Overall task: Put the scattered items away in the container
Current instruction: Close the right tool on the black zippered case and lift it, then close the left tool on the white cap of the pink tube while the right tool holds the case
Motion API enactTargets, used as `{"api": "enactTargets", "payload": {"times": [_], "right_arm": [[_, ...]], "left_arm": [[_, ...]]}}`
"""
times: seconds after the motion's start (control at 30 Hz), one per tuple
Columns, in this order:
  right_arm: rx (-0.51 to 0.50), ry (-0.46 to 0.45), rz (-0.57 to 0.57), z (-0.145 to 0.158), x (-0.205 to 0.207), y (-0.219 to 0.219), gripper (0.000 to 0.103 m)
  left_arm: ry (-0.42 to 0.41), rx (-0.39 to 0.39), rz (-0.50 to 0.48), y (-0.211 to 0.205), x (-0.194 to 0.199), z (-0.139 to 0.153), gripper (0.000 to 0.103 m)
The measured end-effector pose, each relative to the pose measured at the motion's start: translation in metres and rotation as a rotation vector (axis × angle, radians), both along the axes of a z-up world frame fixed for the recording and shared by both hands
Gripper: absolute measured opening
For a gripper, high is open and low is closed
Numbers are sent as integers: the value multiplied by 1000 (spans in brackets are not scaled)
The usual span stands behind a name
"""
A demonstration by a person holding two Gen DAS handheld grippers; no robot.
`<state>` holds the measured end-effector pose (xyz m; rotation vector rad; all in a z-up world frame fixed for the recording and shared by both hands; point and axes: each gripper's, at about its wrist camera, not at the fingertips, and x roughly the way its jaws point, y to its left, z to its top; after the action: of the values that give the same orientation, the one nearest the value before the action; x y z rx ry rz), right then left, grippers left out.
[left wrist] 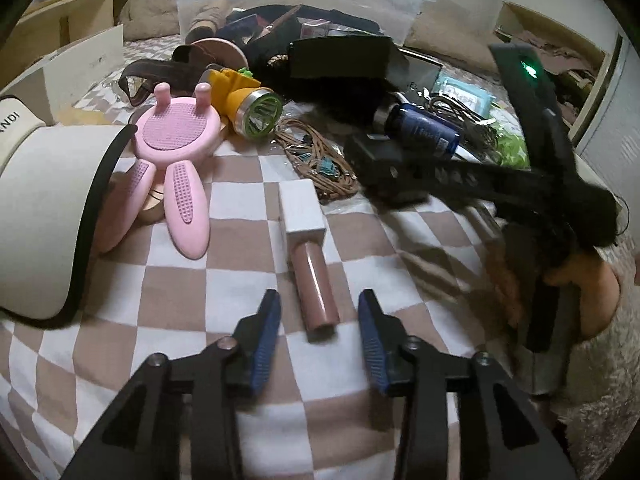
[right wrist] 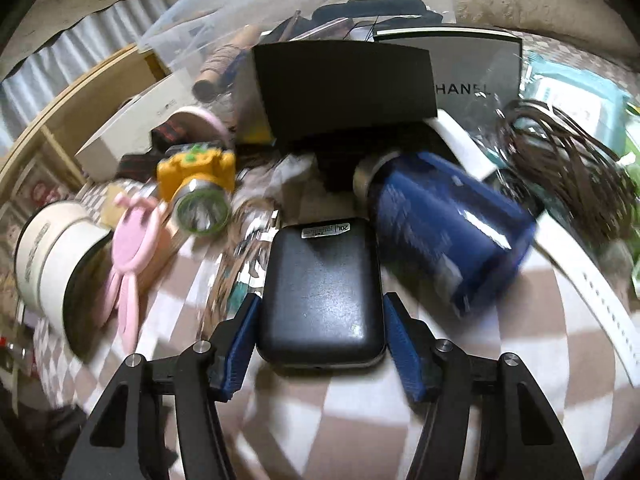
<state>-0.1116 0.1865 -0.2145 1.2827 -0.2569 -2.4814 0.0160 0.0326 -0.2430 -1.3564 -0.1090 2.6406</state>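
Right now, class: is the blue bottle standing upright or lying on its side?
Lying on its side. The blue bottle rests lengthwise on the checkered cloth, its silver cap pointing sideways.

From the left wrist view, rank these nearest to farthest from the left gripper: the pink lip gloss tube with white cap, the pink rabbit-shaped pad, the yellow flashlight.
1. Pink lip gloss tube with white cap: straight ahead of the left gripper, its end between the open fingers.
2. Pink rabbit-shaped pad: ahead, left.
3. Yellow flashlight: behind the pad, by the clutter.

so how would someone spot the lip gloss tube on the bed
On the brown and white checked blanket, look just ahead of the left tool. The lip gloss tube lies alone there: a white square cap on a slim, dusty pink barrel.
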Motion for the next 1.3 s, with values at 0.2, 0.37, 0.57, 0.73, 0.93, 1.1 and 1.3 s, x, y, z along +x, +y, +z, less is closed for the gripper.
{"api": "enactTargets", "payload": {"times": [0.2,0.37,0.57,0.73,0.93,1.1,1.3], "right_arm": [[-3,5,77,1,45,12,62],[24,13,151,4,81,10,62],[45,39,207,5,123,22,61],[44,64,180,8,131,37,62],[189,119,125,12,134,41,79],[183,104,26,8,126,68,87],[145,93,-38,4,119,88,90]], "left_arm": [[15,-7,-65,13,0,1,31],[42,-68,-49,12,-11,-3,31],[47,-34,-45,4,-17,-6,26],[13,38,-124,9,-1,0,24],[-12,-20,-277,29,19,13,24],[6,-123,-225,17,15,21,39],[7,-194,-113,-11,0,18,70]]}}
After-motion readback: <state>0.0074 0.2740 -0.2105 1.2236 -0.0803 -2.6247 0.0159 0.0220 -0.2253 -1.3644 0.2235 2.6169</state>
